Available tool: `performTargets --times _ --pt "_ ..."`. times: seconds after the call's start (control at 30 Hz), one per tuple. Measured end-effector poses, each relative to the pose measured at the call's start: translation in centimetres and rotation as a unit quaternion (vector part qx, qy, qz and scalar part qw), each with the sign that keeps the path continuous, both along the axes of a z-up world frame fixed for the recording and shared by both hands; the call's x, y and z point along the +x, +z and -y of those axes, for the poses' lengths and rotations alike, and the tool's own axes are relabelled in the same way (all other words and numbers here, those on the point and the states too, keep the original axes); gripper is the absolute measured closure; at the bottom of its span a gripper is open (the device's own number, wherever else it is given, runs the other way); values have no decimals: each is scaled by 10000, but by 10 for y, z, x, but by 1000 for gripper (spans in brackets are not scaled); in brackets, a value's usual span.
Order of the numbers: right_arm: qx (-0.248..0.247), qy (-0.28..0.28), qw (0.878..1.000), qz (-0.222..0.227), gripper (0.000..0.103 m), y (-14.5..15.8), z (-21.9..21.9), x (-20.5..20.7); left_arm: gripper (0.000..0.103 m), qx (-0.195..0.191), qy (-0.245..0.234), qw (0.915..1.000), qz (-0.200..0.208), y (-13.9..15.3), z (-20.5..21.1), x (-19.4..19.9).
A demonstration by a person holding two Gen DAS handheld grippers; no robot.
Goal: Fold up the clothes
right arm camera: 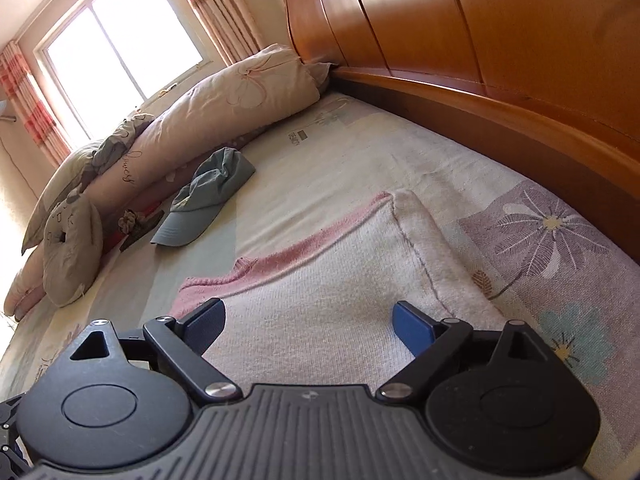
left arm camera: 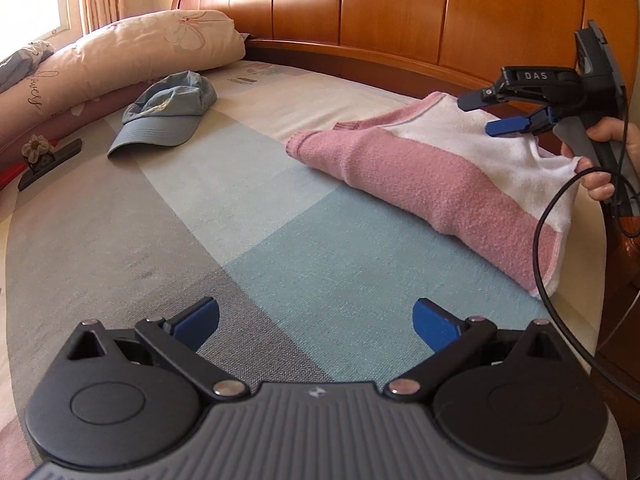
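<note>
Sunlit window (right arm camera: 116, 36), wooden headboard (left arm camera: 400, 8)

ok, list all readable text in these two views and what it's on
"DAS": on the right gripper, seen from the left wrist view.
Cursive script on the floral pillow: stylised, not reliably readable.
Small printed label on the bed sheet: too blurred to read.
Nothing else legible.

Home bedroom: bed (left arm camera: 240, 208), wooden headboard (left arm camera: 400, 12), pillows (right arm camera: 240, 92).

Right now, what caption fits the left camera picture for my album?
Open left gripper over the bed, facing a folded pink-and-white sweater and blue cap.
</note>
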State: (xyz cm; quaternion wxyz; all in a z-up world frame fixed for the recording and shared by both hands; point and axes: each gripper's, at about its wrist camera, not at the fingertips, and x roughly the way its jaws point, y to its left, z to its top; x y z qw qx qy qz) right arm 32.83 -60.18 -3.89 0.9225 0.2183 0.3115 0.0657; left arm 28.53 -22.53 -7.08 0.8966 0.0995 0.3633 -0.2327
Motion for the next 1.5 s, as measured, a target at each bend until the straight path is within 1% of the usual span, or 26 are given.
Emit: performTargets --times 0.13,0.17,0.23,0.3,0.4,0.43,0.53,0.6,0.67,0.77,0.9,1.03,1.1,1.2,1.27,1.33,1.4,1.5 --pt "-288 64 9990 323 8 22 -26 -34 1 -140 114 9998 -70 0 -6 1" --pt "-287 93 9986 440 5 25 -30 -45 1 -155 129 9998 -87 0 -7 1" --pt "-199 39 9983 546 3 23 -33 -63 1 -175 112 9997 -116 1 -10 -1" --pt "-295 -131 9987 386 3 12 -31 -70 1 -164 69 9998 -131 2 -13 -3" --pt "-621 -554 9963 -198 4 -5 -23 -65 1 -104 52 9999 -58 4 -16 -9" --pt "-610 -586 9962 -218 5 -5 -23 -67 1 -76 51 10000 -26 5 -18 -11" --pt "-485 -467 9977 69 5 7 -34 -80 1 18 49 9999 96 7 -21 -17" --pt "-547 -346 9976 253 3 17 -50 -88 1 87 74 9998 158 8 -22 -19" --pt "-655 -158 9972 332 3 20 -69 -91 1 144 114 9996 215 10 -24 -22" --pt "-813 84 9963 247 3 13 -94 -91 1 163 161 9992 341 13 -28 -28" --pt "-545 307 9980 -67 3 -9 -112 -91 1 193 260 9983 492 17 -36 -35" --pt "-588 317 9977 -148 2 -14 -120 -101 1 210 367 9976 540 19 -45 -40" --pt "-594 366 9976 -3 2 -6 -122 -105 1 204 395 9976 536 19 -49 -42" --pt "-547 471 9967 363 2 9 -128 -105 1 185 445 9977 475 17 -53 -42" --pt "-443 578 9964 443 2 10 -133 -100 1 151 480 9979 410 16 -56 -42" --pt "-360 739 9962 296 2 2 -141 -92 1 116 507 9980 359 15 -59 -42" --pt "-421 812 9958 -6 2 -10 -148 -87 1 103 540 9980 324 13 -64 -42" --pt "-563 791 9953 -67 2 -11 -147 -73 1 59 549 9981 284 13 -68 -40"
